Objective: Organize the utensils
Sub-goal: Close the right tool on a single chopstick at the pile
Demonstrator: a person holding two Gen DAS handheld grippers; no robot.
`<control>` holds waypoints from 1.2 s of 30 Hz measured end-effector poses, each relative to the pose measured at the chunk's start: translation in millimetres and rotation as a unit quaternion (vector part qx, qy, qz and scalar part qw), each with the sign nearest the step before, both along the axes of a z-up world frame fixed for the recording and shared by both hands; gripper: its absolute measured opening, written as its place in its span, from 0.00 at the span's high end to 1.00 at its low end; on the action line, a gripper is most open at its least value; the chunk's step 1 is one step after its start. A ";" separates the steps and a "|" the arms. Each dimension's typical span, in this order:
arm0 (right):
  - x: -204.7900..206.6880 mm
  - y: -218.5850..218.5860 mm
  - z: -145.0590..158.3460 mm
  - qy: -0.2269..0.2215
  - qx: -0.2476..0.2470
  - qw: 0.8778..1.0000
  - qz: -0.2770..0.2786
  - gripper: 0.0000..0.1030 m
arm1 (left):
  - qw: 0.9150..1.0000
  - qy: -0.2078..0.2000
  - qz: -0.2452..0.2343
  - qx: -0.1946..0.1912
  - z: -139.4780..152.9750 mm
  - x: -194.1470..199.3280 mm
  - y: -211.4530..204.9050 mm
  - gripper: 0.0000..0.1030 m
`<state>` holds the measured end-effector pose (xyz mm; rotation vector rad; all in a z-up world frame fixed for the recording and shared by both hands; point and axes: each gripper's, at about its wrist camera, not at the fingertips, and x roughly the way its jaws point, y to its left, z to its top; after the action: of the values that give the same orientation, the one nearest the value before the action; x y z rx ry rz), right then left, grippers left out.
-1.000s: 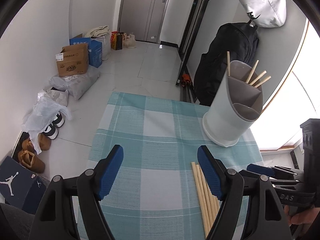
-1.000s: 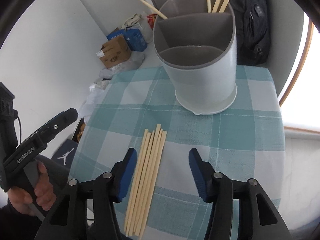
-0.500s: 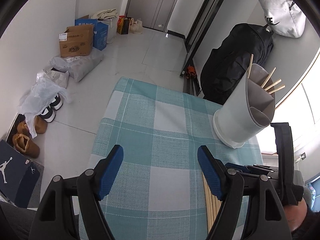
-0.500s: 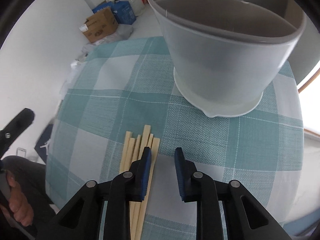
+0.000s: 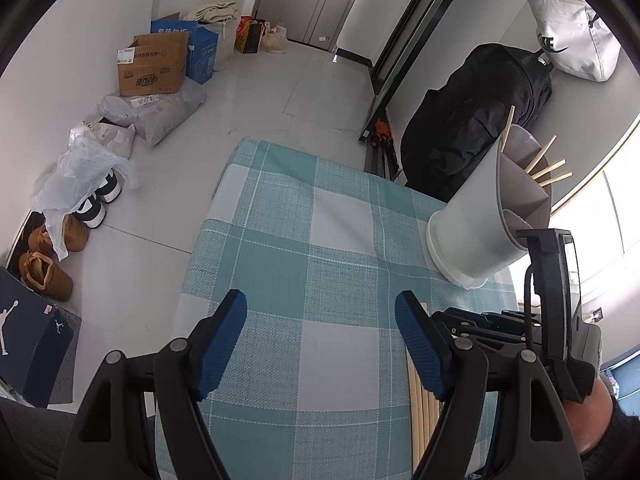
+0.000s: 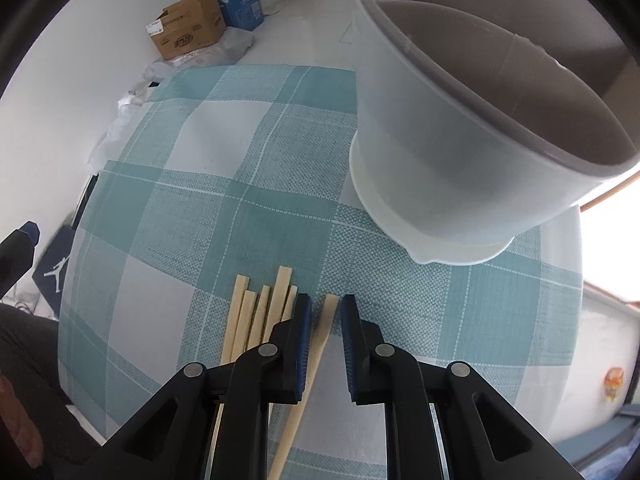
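Plenty of bare checkered cloth point(image 5: 320, 248) ahead of the left claw point(image 5: 320, 340), so that side of the desk is wide open. The right side's tight: the grey utensil holder point(image 6: 460, 168) looms just past the right claw point(image 6: 325, 320), and the loose chopsticks point(image 6: 260, 312) crowd its left finger.

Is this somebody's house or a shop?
Most likely a home, near the entrance. Shoes sit on the tiled floor by cardboard boxes, a black backpack leans on the wall, and a chopstick holder stands on a checked tablecloth.
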<state>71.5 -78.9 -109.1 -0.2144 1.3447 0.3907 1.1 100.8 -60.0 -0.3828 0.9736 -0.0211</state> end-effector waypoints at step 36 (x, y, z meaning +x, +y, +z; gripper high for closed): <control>-63.6 -93.5 129.5 -0.238 0.258 0.934 -0.059 0.94 | 0.988 0.135 -0.061 0.037 -47.6 13.3 -67.2 0.29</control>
<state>7.9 -172.4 20.4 0.2035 0.7382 0.5368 14.3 33.5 -107.6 -0.2621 1.2617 -0.0443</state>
